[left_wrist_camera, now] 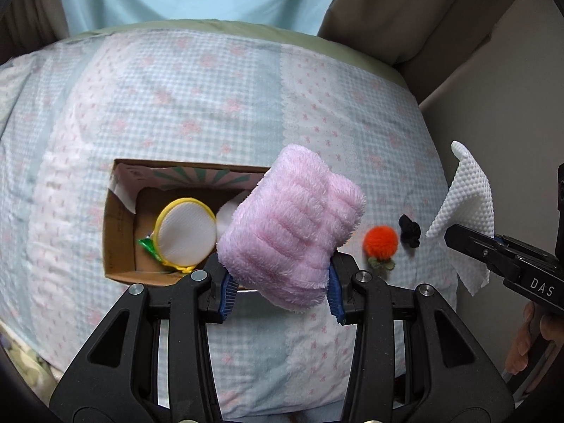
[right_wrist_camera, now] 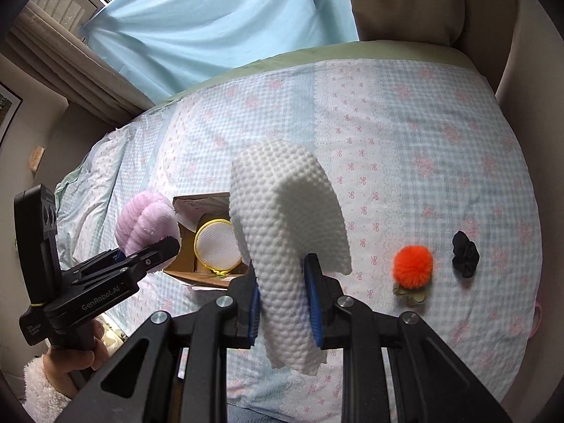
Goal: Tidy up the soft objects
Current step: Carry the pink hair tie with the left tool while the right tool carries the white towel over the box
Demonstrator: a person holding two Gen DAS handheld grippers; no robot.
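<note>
My left gripper (left_wrist_camera: pixel 280 287) is shut on a fluffy pink cloth (left_wrist_camera: pixel 292 229), held above the near right corner of an open cardboard box (left_wrist_camera: pixel 120 246). The box holds a round white pad with a yellow rim (left_wrist_camera: pixel 185 231). My right gripper (right_wrist_camera: pixel 286 303) is shut on a white dimpled cloth (right_wrist_camera: pixel 292 232), held above the bed to the right of the box (right_wrist_camera: pixel 183 271). In the left wrist view the right gripper (left_wrist_camera: pixel 458 238) and its white cloth (left_wrist_camera: pixel 465 197) show at the right edge. In the right wrist view the left gripper (right_wrist_camera: pixel 165 246) and pink cloth (right_wrist_camera: pixel 144 222) show at left.
An orange pompom (left_wrist_camera: pixel 381 242) with a small green leaf and a black scrunchie (left_wrist_camera: pixel 410 230) lie on the checked bedspread (left_wrist_camera: pixel 211 105) right of the box; both also show in the right wrist view, pompom (right_wrist_camera: pixel 412 261) and scrunchie (right_wrist_camera: pixel 465 253). Curtains hang behind the bed.
</note>
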